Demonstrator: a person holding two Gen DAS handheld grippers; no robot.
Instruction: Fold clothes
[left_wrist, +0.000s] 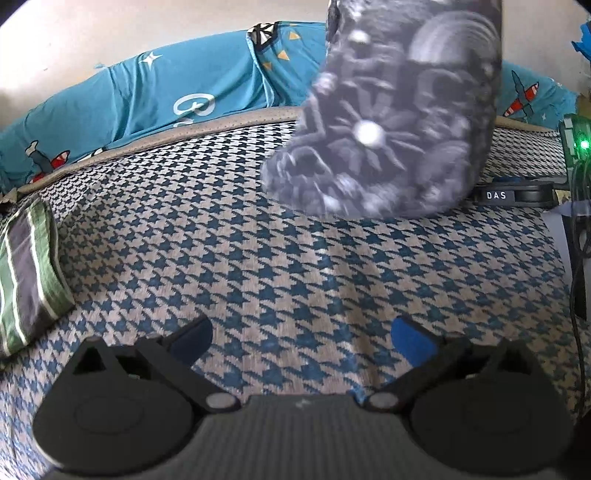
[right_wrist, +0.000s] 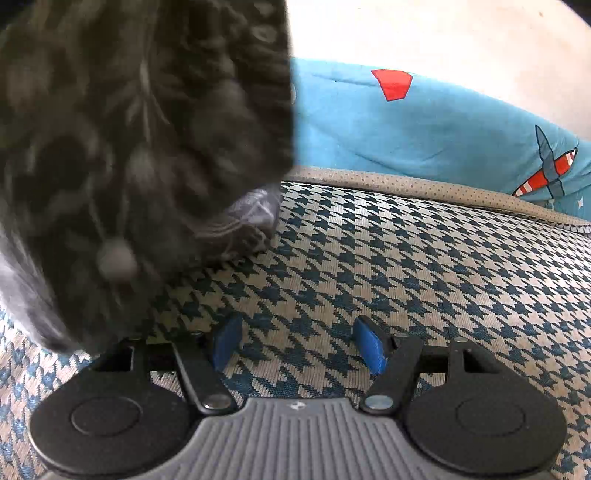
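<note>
Blue pads (left_wrist: 412, 341) tip the left claw (left_wrist: 301, 341), whose two fingers stand far apart with only houndstooth fabric showing between them. That claw tilts down over the bed (left_wrist: 258, 258), a surface covered in a blue and beige houndstooth weave with a beige piped edge at its far side. Ahead of it and to the right, a dark grey printed garment (left_wrist: 388, 129) hangs from above the view, its lower end at or just above the bed; what holds it up is out of sight. Off to the left of this claw lies a folded green, grey and white striped cloth (left_wrist: 27, 277), flat on the bed near its edge. Beyond the bed's far edge runs a teal sheet (left_wrist: 184, 85) printed with planes and stars, against a pale wall. A black box lettered "DAS" (left_wrist: 496, 195) sits at the far right.

Over on the right claw (right_wrist: 301, 345), the fingers are also apart, less widely, and nothing is between the blue pads (right_wrist: 369, 343). The same dark garment (right_wrist: 129, 147) hangs blurred just ahead and left of this claw, apart from its fingers. Teal sheet (right_wrist: 424, 129) lies beyond.
</note>
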